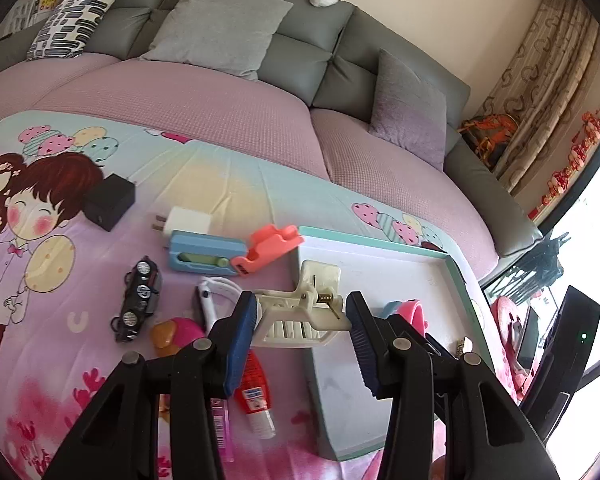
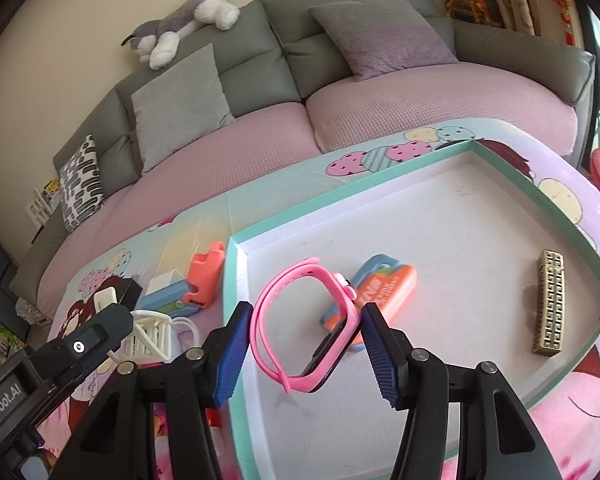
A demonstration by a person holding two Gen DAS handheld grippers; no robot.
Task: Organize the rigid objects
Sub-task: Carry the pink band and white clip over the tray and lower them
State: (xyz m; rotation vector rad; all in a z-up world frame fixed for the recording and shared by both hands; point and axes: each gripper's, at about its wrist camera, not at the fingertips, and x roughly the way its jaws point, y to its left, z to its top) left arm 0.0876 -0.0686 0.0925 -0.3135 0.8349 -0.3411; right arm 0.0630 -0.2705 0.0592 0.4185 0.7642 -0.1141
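**Both grippers loaded at the teal-rimmed tray**

The left gripper (image 1: 300,324) has its blue pads clenched on a cream plastic clip (image 1: 300,312) with a brass spring, carried just over the near-left wall of the tray (image 1: 456,280). The right gripper (image 2: 306,344) grasps a pink watch (image 2: 304,324) by its body, the strap looping up and round; it hangs inside the tray, close to that same left wall.

On the tray floor, just behind the watch, lies an orange and blue tag (image 2: 380,288). A brass patterned lighter (image 2: 548,304) lies near the tray's right wall, well apart from the tag.

Left of the tray, on the cartoon-print cloth (image 1: 80,260), sit a coral holder (image 1: 272,246) touching the tray's corner, a blue device (image 1: 204,256) beside it, then a white plug (image 1: 184,222), a black adapter (image 1: 110,202) and a black toy car (image 1: 138,300) farther out. A red bottle (image 1: 256,396) lies by the tray's near-left side.
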